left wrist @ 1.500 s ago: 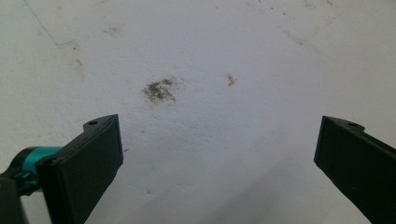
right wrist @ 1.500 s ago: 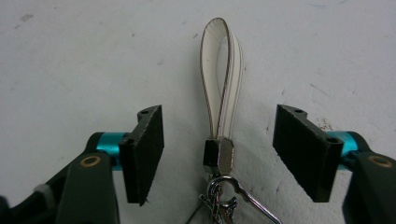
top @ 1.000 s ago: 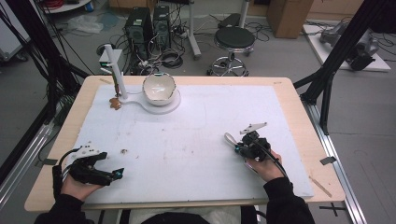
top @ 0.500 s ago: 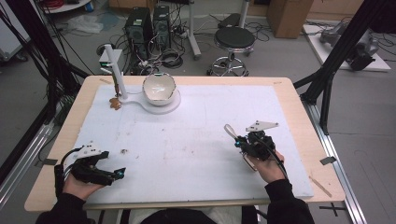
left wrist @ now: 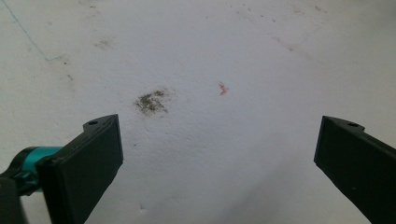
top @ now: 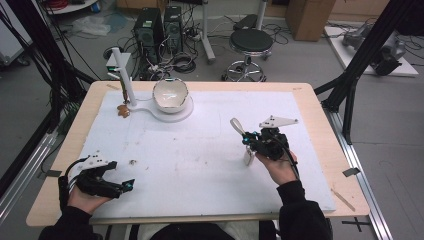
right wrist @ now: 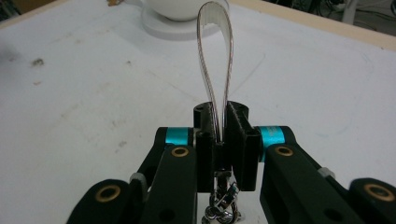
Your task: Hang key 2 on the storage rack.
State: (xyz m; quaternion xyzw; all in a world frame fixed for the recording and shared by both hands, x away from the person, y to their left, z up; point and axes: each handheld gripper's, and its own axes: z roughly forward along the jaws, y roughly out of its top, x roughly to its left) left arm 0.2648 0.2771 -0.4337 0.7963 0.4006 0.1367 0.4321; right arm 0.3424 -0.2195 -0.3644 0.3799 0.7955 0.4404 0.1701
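- While its handle is pinched between closed jaws, a metal spoon (right wrist: 215, 60) points toward the far bowl (top: 170, 95), right of centre over the table (top: 310, 100).
- Right gripper (top: 250, 142) has lifted since a second ago, raising the spoon off the white mat (top: 200, 150); it looks ready to carry.
- Left gripper (top: 122, 185) rests near-left, jaws wide apart, empty.
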